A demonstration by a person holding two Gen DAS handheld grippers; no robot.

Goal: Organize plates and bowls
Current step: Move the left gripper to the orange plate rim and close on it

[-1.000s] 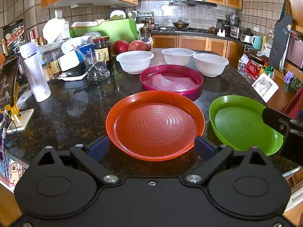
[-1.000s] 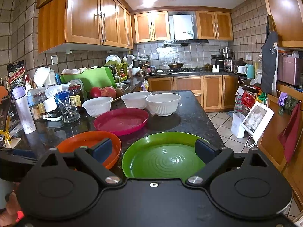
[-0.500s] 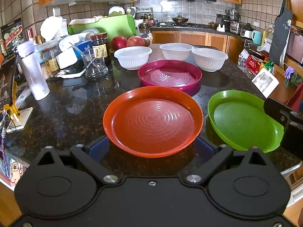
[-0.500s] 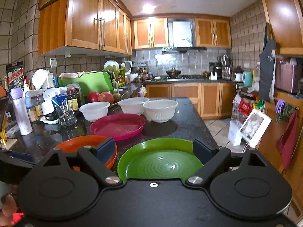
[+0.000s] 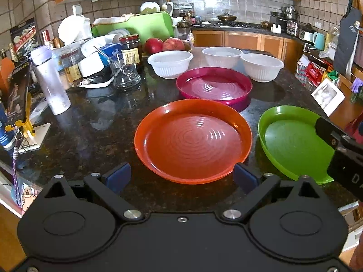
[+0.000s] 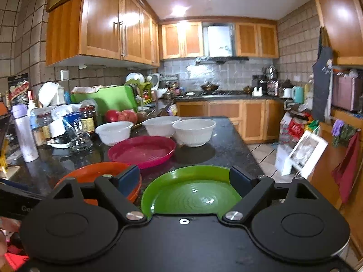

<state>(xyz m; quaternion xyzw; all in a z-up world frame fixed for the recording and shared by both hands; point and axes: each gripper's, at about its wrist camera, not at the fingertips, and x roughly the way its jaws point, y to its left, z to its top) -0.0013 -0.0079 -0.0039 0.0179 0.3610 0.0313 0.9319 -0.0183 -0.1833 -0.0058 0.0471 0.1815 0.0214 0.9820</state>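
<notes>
On the dark granite counter lie an orange plate (image 5: 192,139), a magenta plate (image 5: 214,86) behind it and a green plate (image 5: 292,142) to its right. Three white bowls (image 5: 171,63) stand in a row at the back. My left gripper (image 5: 182,176) is open and empty, its jaws either side of the orange plate's near rim, a little above it. My right gripper (image 6: 185,180) is open and empty just over the near part of the green plate (image 6: 192,195); the orange plate (image 6: 95,174) and the magenta plate (image 6: 141,150) also show there.
Clutter fills the counter's left side: a white bottle (image 5: 51,83), a dark jar (image 5: 130,49), a glass jug (image 5: 123,72), a green cutting board (image 5: 138,26) and red fruit (image 5: 164,44). The counter's right edge (image 6: 247,149) drops to a tiled floor.
Both grippers have moved slightly forward and lower toward their plates. The right gripper's view has tilted up. Plates and bowls have not moved.
</notes>
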